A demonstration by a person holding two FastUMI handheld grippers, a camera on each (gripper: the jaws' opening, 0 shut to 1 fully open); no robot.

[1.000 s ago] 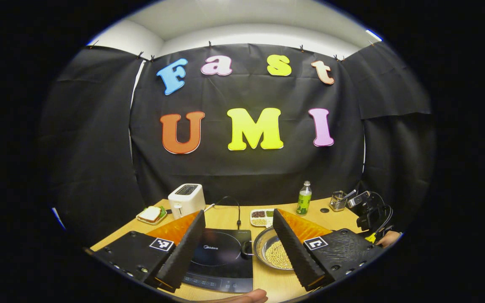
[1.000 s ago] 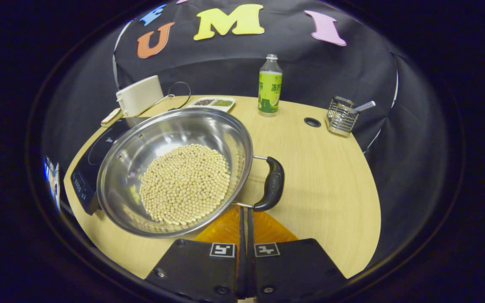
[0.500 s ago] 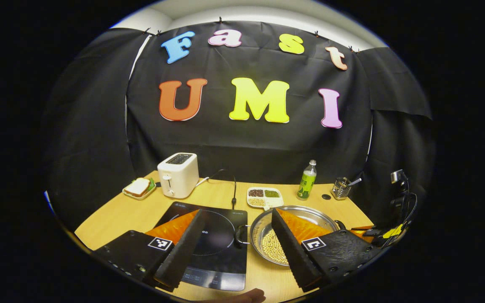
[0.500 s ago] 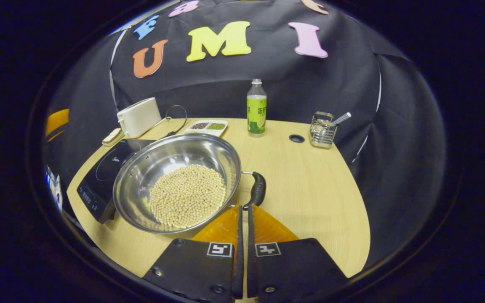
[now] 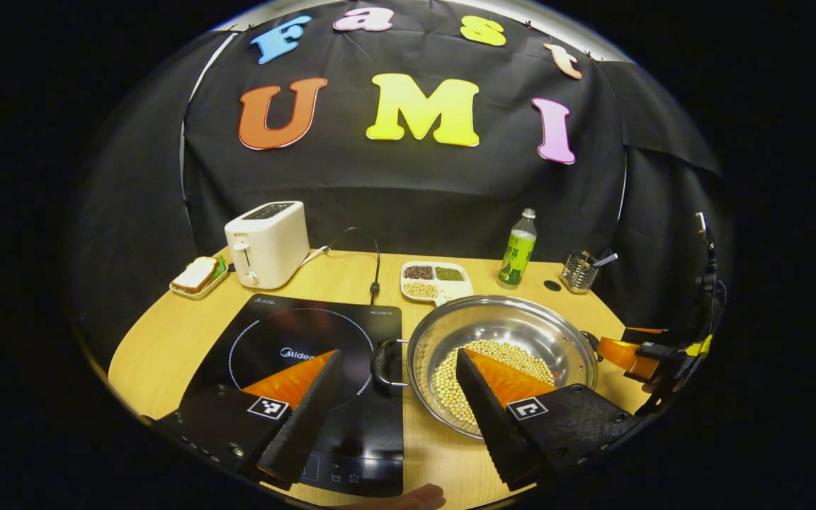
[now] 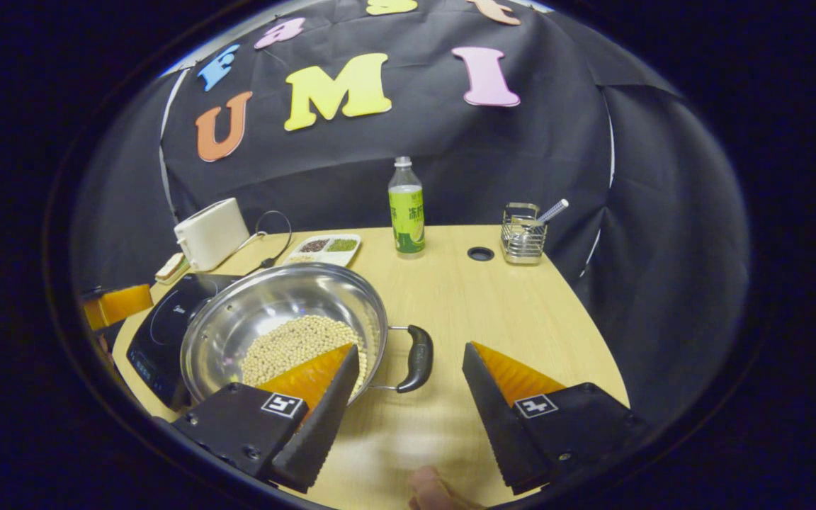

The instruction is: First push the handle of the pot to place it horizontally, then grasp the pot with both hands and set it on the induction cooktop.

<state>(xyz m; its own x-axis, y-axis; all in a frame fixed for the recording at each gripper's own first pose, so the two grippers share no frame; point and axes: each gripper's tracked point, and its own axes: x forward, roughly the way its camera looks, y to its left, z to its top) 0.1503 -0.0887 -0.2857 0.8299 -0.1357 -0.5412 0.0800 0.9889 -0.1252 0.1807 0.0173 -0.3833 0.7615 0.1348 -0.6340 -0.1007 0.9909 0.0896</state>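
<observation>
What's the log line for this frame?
left gripper: open, before pot handle | right gripper: open, before other handle | pot: beside cooktop, not on it

bare table (image 6: 521, 312) right of pot (image 6: 287, 319), cooktop (image 5: 295, 333) top bare, toaster (image 5: 268, 243) behind

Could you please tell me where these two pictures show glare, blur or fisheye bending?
Left gripper view: sharp; the round wooden table edge bows; soft glare inside the shiny steel pot. Right gripper view: motion blur on the table near the bottom between the fingers; pot rim gleams.
</observation>
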